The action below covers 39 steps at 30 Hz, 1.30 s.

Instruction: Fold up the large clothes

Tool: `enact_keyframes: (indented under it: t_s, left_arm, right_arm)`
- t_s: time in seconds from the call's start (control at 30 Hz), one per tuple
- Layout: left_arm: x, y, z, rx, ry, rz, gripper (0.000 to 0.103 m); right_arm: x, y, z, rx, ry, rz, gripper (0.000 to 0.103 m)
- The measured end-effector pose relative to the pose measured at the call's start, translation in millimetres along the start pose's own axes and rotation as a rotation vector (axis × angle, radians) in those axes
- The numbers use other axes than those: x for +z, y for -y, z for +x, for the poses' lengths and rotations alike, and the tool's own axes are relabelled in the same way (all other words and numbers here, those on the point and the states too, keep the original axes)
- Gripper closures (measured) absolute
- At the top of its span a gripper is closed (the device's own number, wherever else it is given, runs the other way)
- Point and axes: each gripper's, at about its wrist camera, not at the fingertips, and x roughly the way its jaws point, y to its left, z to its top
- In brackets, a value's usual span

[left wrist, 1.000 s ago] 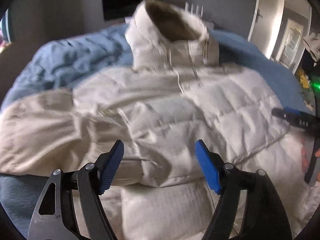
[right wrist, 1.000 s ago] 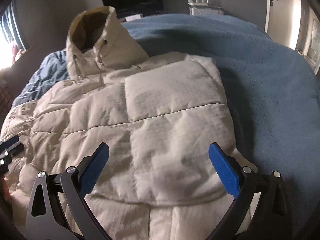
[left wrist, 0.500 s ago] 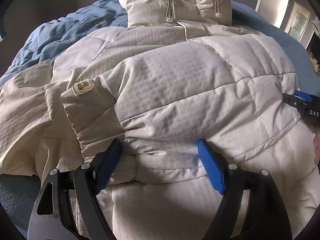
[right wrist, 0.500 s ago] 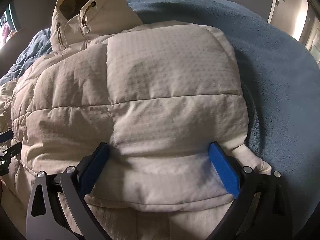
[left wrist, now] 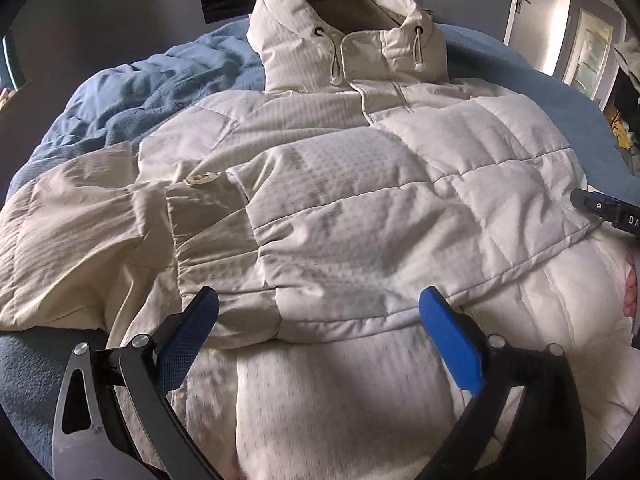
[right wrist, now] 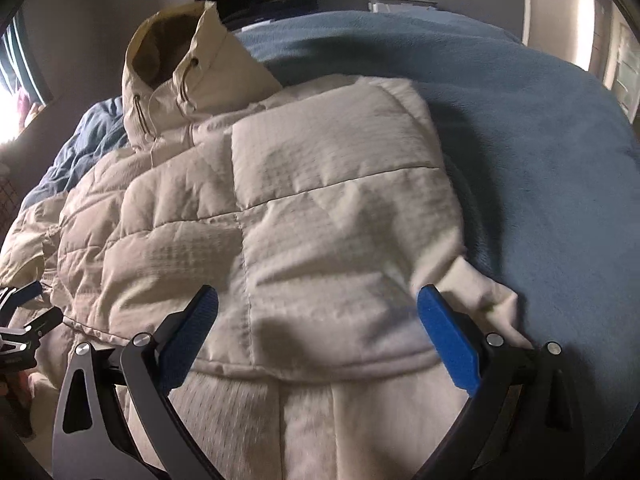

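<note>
So the cream puffer jacket (left wrist: 352, 208) is spread over the bed's blue blanket (right wrist: 520, 128), hood (left wrist: 340, 20) toward the far edge, one sleeve (left wrist: 72, 240) flopped out toward the bed's left edge. Left hand-held gripper (left wrist: 316, 320) has just spread its jaws wide, folded hem lying loose between them. Right hand-held gripper (right wrist: 316, 320) is spread apart too, hovering over the hem, squeezing nothing.
</note>
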Motion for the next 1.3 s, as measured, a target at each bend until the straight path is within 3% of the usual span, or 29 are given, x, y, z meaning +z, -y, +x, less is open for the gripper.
enact_keyframes:
  t_s: [0.3,0.53,0.63,0.77,0.93,1.1,1.2,1.3]
  left_arm:
    - [-1.6,-7.7,-18.1,0.016,0.023,-0.041,0.007]
    - [1.1,-16.5,-43.6,0.041,0.1,-0.054,0.007]
    - [3.6,-21.3,-60.9,0.048,0.152,-0.047,0.007]
    - [7.7,-35.4,-84.7,0.069,0.209,-0.068,0.007]
    - [13.1,-77.8,-111.4,0.084,0.248,-0.152,0.007]
    - [6.7,-147.9,-115.0,0.099,0.185,-0.341,0.007]
    - [-4.7,-191.3,-112.7,0.146,0.149,-0.451,0.007]
    - [-19.9,-229.4,-102.8,0.246,0.099,-0.528,0.007]
  right_arm:
    - [2.5,2.0,-43.9,-0.097,0.14,0.024,0.007]
    - [3.0,18.0,-80.4,-0.064,0.24,0.111,0.007]
    - [1.1,11.7,-93.3,-0.139,0.284,0.085,0.007]
    - [-0.1,2.7,-105.1,-0.145,0.325,0.045,0.007]
    - [-1.2,3.3,-94.5,-0.084,0.255,0.088,0.007]
    - [-3.6,-1.2,-82.1,-0.053,0.215,0.065,0.007]
    - [-5.0,-8.2,-77.8,-0.049,0.205,0.031,0.007]
    - [-5.4,-15.6,-72.9,-0.046,0.199,-0.006,0.007]
